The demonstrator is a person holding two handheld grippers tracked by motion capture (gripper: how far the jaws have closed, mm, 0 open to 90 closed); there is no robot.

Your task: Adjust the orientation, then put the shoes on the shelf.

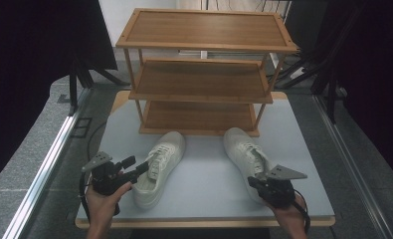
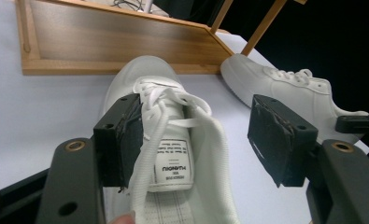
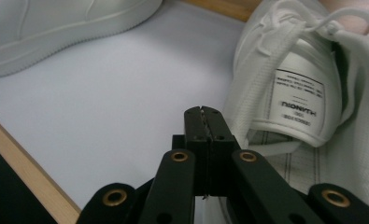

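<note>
Two white lace-up sneakers lie on the pale blue table, toes toward a wooden rack. My left gripper (image 1: 136, 166) hovers at the opening of the left sneaker (image 1: 163, 162). In the left gripper view that gripper (image 2: 198, 140) is open, its pads on either side of the sneaker's tongue (image 2: 173, 158) without touching it. My right gripper (image 1: 252, 181) is over the heel end of the right sneaker (image 1: 243, 148). In the right gripper view it (image 3: 203, 123) is shut, pads pressed together with nothing seen between them, just left of the labelled tongue (image 3: 299, 102).
A three-shelf wooden rack (image 1: 204, 82) stands at the back of the table (image 1: 209, 184), all shelves bare. The table's wooden front edge (image 3: 28, 172) is close to my hands. Dark curtains and metal rails flank both sides.
</note>
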